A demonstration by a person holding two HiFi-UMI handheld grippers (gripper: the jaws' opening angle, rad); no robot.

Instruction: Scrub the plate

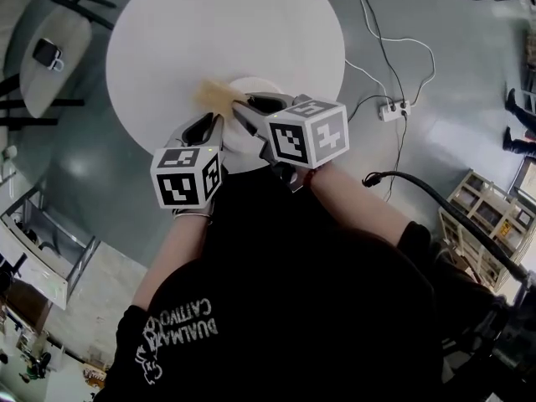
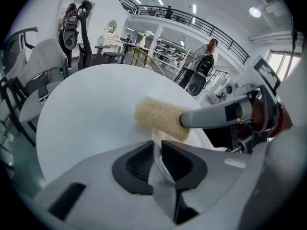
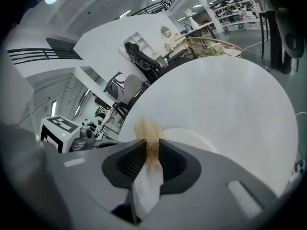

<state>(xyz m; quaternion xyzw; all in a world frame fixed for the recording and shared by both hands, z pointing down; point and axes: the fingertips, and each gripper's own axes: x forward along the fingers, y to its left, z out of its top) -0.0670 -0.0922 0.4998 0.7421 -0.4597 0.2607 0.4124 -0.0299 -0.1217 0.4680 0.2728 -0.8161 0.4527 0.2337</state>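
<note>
Round white worktop (image 1: 167, 48), upper centre of frame: left tool (image 2: 157, 147) pinches plate (image 3: 192, 138) rim, right tool (image 3: 152, 147) clamps tan scrub pad (image 1: 219, 97) on plate's upper-left edge.

The plate (image 3: 201, 140) lies on the counter (image 1: 167, 48) at its near edge, and the sponge (image 1: 219, 96) sits over the plate's far left rim, seemingly touching it. The left gripper (image 2: 157, 145) has the plate's near rim between its fingers, and the right gripper (image 3: 152, 145), to its right, has the sponge between its own. A chair (image 1: 71, 32) stands left of the counter, a power strip (image 1: 391, 110) on the floor (image 1: 444, 74) to its right.
</note>
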